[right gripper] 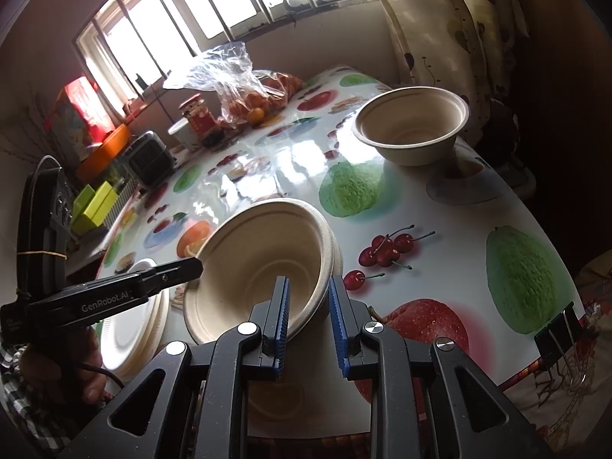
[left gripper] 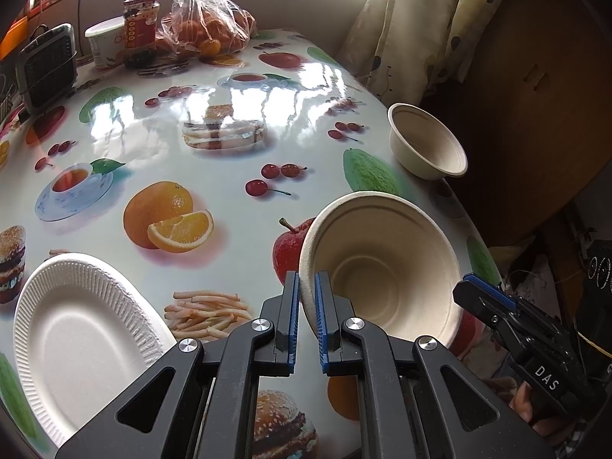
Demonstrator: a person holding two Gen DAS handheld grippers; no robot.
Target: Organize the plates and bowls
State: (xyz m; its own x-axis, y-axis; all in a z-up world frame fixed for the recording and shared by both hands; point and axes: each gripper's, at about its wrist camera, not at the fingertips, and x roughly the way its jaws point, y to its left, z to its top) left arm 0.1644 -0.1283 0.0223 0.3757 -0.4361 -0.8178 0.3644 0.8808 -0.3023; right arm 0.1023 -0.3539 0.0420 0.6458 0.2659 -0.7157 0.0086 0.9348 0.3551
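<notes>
My left gripper [left gripper: 306,287] is shut on the left rim of a beige paper bowl [left gripper: 386,264] and holds it tilted above the table. In the right wrist view the same bowl [right gripper: 264,264] looks like two nested bowls. My right gripper [right gripper: 308,290] is open with the bowl's right rim between its fingers, one finger inside and one outside. A second beige bowl [left gripper: 426,143] stands upright near the table's right edge; it also shows in the right wrist view [right gripper: 413,126]. A stack of white paper plates [left gripper: 80,340] lies at the near left, also in the right wrist view [right gripper: 130,340].
The table [left gripper: 237,114] has a glossy fruit-print cover. At its far end stand a bag of oranges [left gripper: 206,26], a red-labelled jar [left gripper: 139,26], a white cup [left gripper: 103,44] and a small grey heater [left gripper: 48,65]. A curtain [left gripper: 405,23] hangs at the right. A binder clip [right gripper: 554,329] grips the near edge.
</notes>
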